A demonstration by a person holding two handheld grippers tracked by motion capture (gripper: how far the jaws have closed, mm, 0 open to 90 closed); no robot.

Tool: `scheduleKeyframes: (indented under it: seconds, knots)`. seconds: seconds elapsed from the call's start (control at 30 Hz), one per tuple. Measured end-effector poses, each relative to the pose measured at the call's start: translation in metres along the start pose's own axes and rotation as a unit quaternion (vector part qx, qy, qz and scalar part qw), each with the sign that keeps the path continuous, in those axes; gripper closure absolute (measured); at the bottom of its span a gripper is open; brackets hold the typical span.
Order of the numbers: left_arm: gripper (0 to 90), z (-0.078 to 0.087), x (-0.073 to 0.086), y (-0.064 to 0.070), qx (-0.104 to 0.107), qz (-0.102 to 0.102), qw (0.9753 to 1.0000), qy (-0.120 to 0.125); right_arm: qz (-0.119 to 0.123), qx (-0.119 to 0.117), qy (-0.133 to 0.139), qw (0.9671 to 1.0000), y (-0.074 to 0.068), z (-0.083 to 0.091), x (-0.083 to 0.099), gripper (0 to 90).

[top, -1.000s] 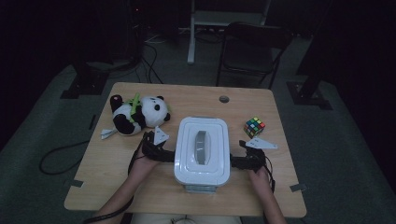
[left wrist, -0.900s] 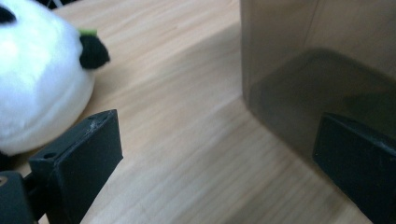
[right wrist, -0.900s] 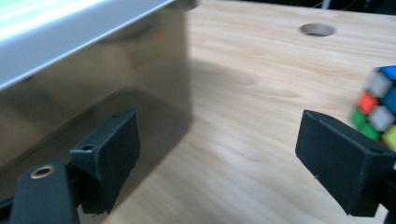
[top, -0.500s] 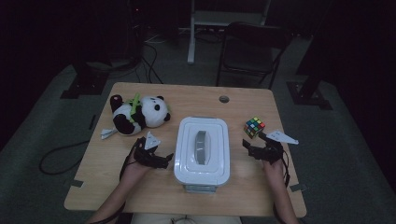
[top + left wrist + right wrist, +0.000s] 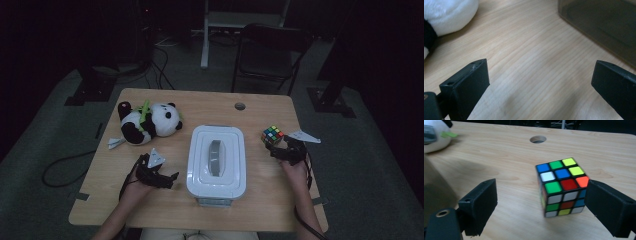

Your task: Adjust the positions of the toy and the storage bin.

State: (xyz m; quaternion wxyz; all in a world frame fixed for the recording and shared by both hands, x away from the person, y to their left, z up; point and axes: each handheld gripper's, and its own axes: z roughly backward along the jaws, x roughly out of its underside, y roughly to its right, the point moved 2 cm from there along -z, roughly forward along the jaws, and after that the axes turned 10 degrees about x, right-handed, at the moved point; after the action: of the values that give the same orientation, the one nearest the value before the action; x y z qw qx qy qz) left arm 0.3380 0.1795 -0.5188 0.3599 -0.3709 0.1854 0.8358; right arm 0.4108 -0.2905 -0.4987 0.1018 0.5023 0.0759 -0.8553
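1. The high view looks down on a pale wooden worktop point(image 5: 165, 205) in a dim room. A person's forearms come in from the bottom edge of the frame.
2. A white lidded box point(image 5: 217, 160) with a grey handle set into its lid sits at the centre of the worktop.
3. A black-and-white panda plush point(image 5: 147, 122) lies in the upper left part of the worktop, with a green piece on its chest.
4. A multicoloured puzzle cube point(image 5: 272, 135) stands right of the box, well apart from it, towards the right edge of the worktop.
5. The right gripper point(image 5: 286, 150) sits just below and right of the cube in the high view. In the right gripper view its fingers point(image 5: 477, 205) are spread wide. The cube point(image 5: 561, 186) stands on the wood near the right-hand finger, with its lower right corner just in front of it. Whether they touch cannot be told.
6. The left gripper point(image 5: 160, 175) rests left of the box, below the panda. In the left gripper view its fingers point(image 5: 465, 85) are wide apart with bare wood between them. A dark wall of the box point(image 5: 604, 27) fills the upper right of that frame, and white plush point(image 5: 447, 13) shows at the upper left.
7. A round hole point(image 5: 240, 106) is cut into the worktop near its far edge, above the box.
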Motion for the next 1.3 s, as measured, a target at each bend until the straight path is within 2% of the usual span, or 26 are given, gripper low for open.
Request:
scheduleKeyframes:
  seconds: [0.17,0.27,0.4,0.47,0.5,0.63,0.7,0.77,0.87,0.93,1.07,1.27,1.3]
  knots:
    - [2.0,0.005,0.008,-0.003,-0.001,0.003,1.0000,-0.004,-0.004,0.024,-0.021,0.9995,0.010,-0.014,-0.002,11.2]
    - [2.0,0.008,0.012,-0.005,-0.004,0.007,0.9999,-0.006,-0.005,0.027,-0.033,0.9991,0.015,-0.022,-0.001,11.2]
    - [2.0,0.010,0.018,-0.008,-0.005,0.015,0.9998,-0.008,-0.016,0.017,-0.051,0.9984,0.021,-0.032,0.001,11.2]
    - [2.0,0.011,0.020,-0.009,-0.007,0.019,0.9998,-0.006,-0.015,0.018,-0.058,0.9980,0.021,-0.036,0.004,11.2]
    - [2.0,0.012,0.020,-0.010,-0.007,0.019,0.9998,-0.006,-0.017,0.010,-0.061,0.9979,0.020,-0.038,0.005,11.2]
    - [2.0,0.012,0.021,-0.010,-0.008,0.020,0.9997,-0.006,-0.008,0.017,-0.069,0.9974,0.015,-0.045,0.008,12.0]
    - [2.0,0.012,0.022,-0.011,-0.009,0.021,0.9997,-0.006,-0.004,0.022,-0.077,0.9968,0.014,-0.049,0.008,13.9]
    - [2.1,0.013,0.023,-0.012,-0.010,0.022,0.9997,-0.007,-0.002,0.026,-0.080,0.9965,0.012,-0.051,0.007,19.6]
    - [2.0,0.013,0.024,-0.013,-0.010,0.023,0.9997,-0.007,0.003,0.036,-0.084,0.9958,0.013,-0.052,0.006,27.1]
    - [2.0,0.013,0.024,-0.013,-0.010,0.023,0.9997,-0.006,0.001,0.032,-0.083,0.9961,0.013,-0.051,0.007,33.6]
    - [2.0,0.014,0.024,-0.014,-0.010,0.027,0.9996,-0.002,0.006,0.038,-0.079,0.9961,0.011,-0.047,0.008,33.8]
    - [2.0,0.015,0.025,-0.015,-0.012,0.027,0.9996,-0.002,-0.004,0.038,-0.070,0.9968,0.013,-0.038,0.011,33.9]
    - [2.0,0.016,0.025,-0.015,-0.014,0.027,0.9995,-0.001,-0.004,0.042,-0.063,0.9971,0.014,-0.031,0.014,33.9]
